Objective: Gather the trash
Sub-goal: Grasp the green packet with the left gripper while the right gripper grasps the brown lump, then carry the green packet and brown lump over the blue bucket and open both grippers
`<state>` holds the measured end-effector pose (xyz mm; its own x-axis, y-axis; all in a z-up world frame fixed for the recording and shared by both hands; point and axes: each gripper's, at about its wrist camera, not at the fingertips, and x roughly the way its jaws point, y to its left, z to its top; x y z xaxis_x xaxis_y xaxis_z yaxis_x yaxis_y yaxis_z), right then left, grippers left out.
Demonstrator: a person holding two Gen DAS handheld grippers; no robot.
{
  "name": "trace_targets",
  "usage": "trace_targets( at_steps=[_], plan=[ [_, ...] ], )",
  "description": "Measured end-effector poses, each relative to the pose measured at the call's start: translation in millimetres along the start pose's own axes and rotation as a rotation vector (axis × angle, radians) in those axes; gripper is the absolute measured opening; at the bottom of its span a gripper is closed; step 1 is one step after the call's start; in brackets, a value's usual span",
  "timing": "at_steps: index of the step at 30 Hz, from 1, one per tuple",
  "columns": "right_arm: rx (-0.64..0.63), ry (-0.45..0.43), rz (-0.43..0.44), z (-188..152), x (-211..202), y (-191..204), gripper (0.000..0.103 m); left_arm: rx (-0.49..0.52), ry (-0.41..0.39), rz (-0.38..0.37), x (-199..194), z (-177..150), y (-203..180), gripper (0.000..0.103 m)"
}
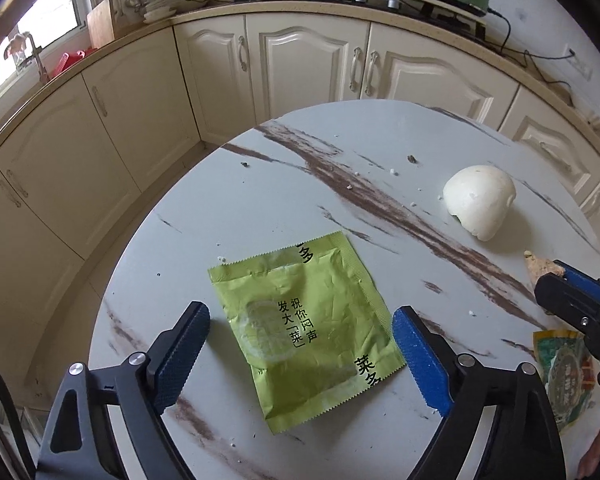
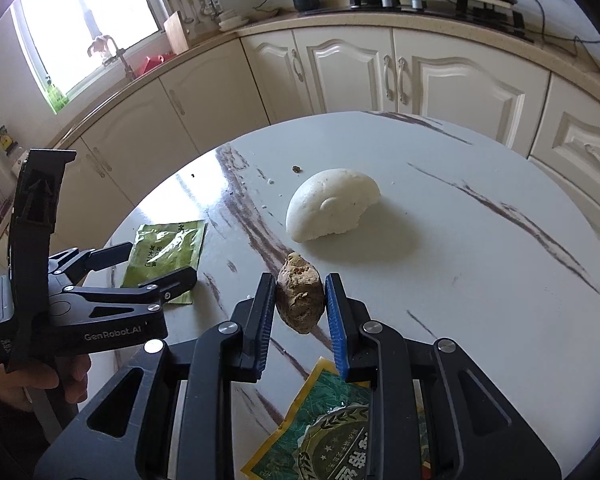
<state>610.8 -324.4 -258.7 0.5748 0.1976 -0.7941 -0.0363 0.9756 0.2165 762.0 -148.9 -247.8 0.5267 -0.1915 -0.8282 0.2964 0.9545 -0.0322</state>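
A flat green foil packet (image 1: 304, 328) with black print lies on the round marble table (image 1: 260, 208). My left gripper (image 1: 300, 312) is open, one blue pad on each side of the packet, not touching it. My right gripper (image 2: 300, 284) is shut on a brown crusty food scrap (image 2: 300, 300), which the pads press from both sides. In the left wrist view the right gripper (image 1: 550, 274) shows at the right edge with the scrap (image 1: 538, 264) at its tip. The left gripper (image 2: 156, 264) and the packet (image 2: 164, 248) sit at the left of the right wrist view.
A half-eaten white steamed bun (image 2: 332, 204) lies mid-table, with crumbs (image 1: 394, 172) around it. A green-and-yellow printed wrapper (image 2: 332, 420) lies under my right gripper near the table's front edge. Cream kitchen cabinets (image 1: 300, 60) curve behind the table. A hand (image 2: 40, 380) holds the left gripper.
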Motion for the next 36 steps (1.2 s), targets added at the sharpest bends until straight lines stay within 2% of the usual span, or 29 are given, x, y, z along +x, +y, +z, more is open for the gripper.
trace_targets(
  at_steps=[2,3,4,6,8,9,12,18,24,27,31,36],
  plan=[
    [0.005,-0.001,0.003,-1.8,-1.8,1.8,0.024,0.017,-0.012,-0.016,-1.2,-2.1,-1.5,0.074],
    [0.006,-0.004,0.007,-2.2,-3.2,1.8,0.024,0.028,-0.025,-0.025,-4.4,-4.4,-2.3,0.058],
    [0.005,-0.005,0.005,-2.9,-3.9,2.4,0.024,0.032,-0.026,-0.036,-6.1,-6.0,-3.2,0.049],
    [0.005,-0.005,0.007,-4.4,-5.5,4.1,0.024,0.046,-0.028,-0.049,-7.2,-8.7,-4.7,0.043],
    [0.008,-0.004,0.011,-5.9,-6.4,5.4,0.024,0.061,-0.031,-0.072,-7.6,-12.1,-7.2,0.032],
    [0.007,-0.004,0.014,-6.7,-6.9,6.4,0.024,0.061,-0.032,-0.088,-8.2,-14.0,-7.5,0.019],
    [0.001,-0.007,0.015,-9.5,-10.0,12.1,0.024,0.038,-0.034,-0.158,-10.5,-20.0,-4.2,0.007],
    [-0.011,-0.025,0.026,-15.4,-26.8,27.2,0.024,0.020,-0.079,-0.282,-37.9,-44.1,1.2,0.004],
    [-0.026,-0.044,0.058,-23.7,-50.7,58.8,0.024,0.011,-0.128,-0.330,-78.0,-70.8,17.0,0.004],
    [-0.046,-0.054,0.083,-29.3,-63.6,84.2,0.024,0.003,-0.158,-0.334,-106.6,-92.4,34.3,0.004],
    [-0.096,-0.068,0.125,-38.7,-77.3,132.1,0.024,-0.029,-0.199,-0.319,-146.1,-125.5,76.8,0.004],
    [-0.182,-0.073,0.208,-48.5,-80.3,218.4,0.024,-0.075,-0.252,-0.261,-209.1,-174.7,152.6,0.004]
  ],
)
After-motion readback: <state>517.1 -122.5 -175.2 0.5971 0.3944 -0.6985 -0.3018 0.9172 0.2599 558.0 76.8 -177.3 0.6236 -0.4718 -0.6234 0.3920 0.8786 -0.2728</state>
